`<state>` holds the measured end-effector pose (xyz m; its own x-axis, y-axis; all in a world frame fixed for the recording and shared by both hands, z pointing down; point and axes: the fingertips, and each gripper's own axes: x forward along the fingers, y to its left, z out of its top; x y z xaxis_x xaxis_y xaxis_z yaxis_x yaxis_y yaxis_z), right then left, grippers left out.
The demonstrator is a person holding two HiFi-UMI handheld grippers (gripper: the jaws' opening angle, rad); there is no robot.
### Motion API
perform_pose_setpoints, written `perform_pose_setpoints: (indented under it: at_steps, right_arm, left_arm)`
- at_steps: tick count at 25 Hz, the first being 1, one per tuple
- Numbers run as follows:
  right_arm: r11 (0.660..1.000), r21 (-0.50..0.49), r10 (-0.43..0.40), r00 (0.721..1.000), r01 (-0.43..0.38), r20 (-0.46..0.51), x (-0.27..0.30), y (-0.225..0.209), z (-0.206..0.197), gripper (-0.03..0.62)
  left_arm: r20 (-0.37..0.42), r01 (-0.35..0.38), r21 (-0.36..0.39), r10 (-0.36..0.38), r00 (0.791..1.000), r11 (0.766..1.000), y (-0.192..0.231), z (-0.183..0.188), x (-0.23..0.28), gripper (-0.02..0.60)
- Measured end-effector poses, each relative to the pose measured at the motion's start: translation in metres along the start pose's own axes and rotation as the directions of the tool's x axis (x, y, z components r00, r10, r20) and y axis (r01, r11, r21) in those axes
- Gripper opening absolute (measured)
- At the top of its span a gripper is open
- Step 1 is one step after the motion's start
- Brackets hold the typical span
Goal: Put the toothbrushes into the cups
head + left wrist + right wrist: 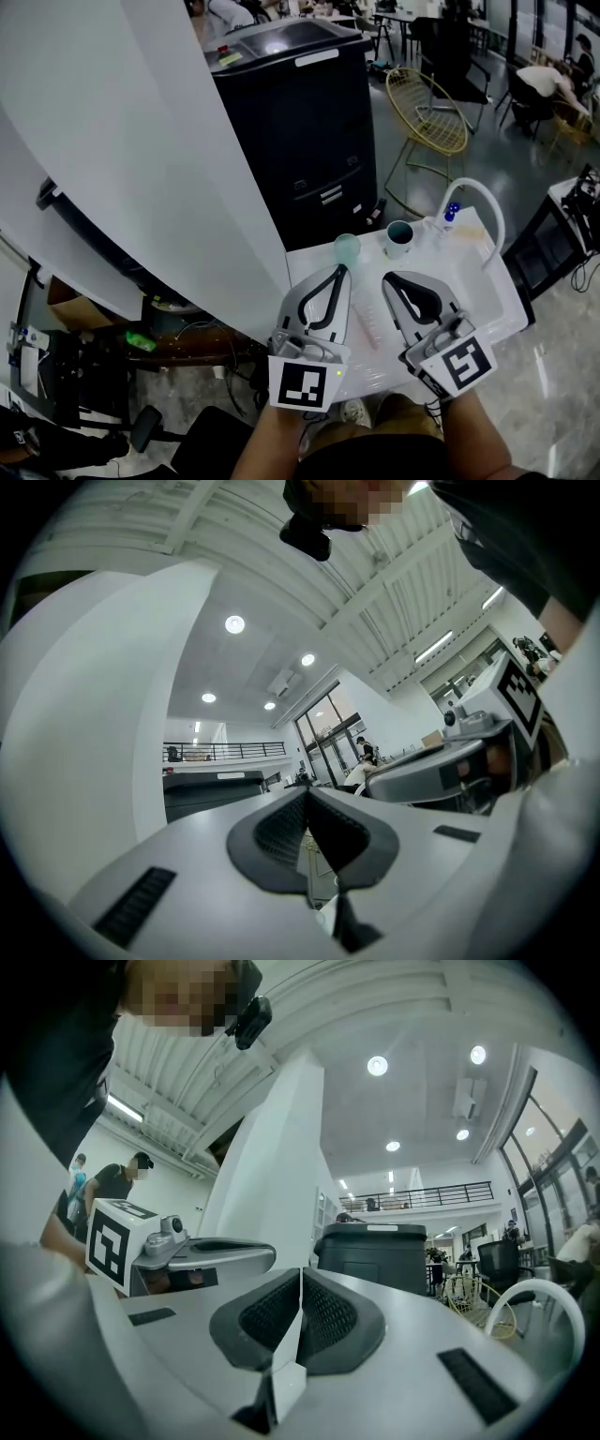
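A: While both tools hover over the small white table [492, 286], where's the brush?
B: It's a pale slim plastic toothbrush [367, 323], faint in head view, flat on the top btw the left gripper [338, 271] & the right gripper [390, 278]. Long axis runs away from the person, roughly parallel w/ both tools, pointing toward the cups
A: Jaws?
B: Both pairs pressed together, nothing pinched. Each gripper view shows pads meeting, only room beyond
A: Cups?
B: There's a translucent green plastic cup [347, 247] just past the L tips & a white cup w/ dark teal inside [398, 238] just past the R tips. Both upright, no brush seen in either
A: Which side's nearer?
B: Abt equal, can't call it. Either must spread its jaws, drop & close across the handle. I'd judge the task's at its start
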<state>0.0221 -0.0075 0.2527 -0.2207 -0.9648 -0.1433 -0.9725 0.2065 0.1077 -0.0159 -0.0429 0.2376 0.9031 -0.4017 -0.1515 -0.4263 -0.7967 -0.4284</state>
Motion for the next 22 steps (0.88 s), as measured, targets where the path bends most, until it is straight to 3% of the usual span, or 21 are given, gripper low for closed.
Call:
perform_pose_setpoints:
  at_steps: [6, 15, 22]
  right_arm:
    - [0.999, 0.02, 0.049, 0.999, -0.049, -0.023, 0.013, -0.002, -0.008, 0.032]
    - [0.993, 0.062, 0.105, 0.986, -0.097, -0.132, 0.027, -0.013, -0.041, 0.033]
    - [0.991, 0.083, 0.12, 0.976, -0.106, -0.184, 0.037, -0.021, -0.065, 0.034]
  left_arm:
    - [-0.017, -0.018, -0.001, 0.018, 1.0, 1.0, 0.005, -0.007, 0.007, 0.008]
    - [-0.076, -0.056, -0.049, 0.052, 0.996, 0.997, 0.007, -0.034, 0.012, 0.008]
    - [-0.127, -0.08, -0.076, 0.07, 0.989, 0.994, 0.01, -0.056, 0.016, 0.008]
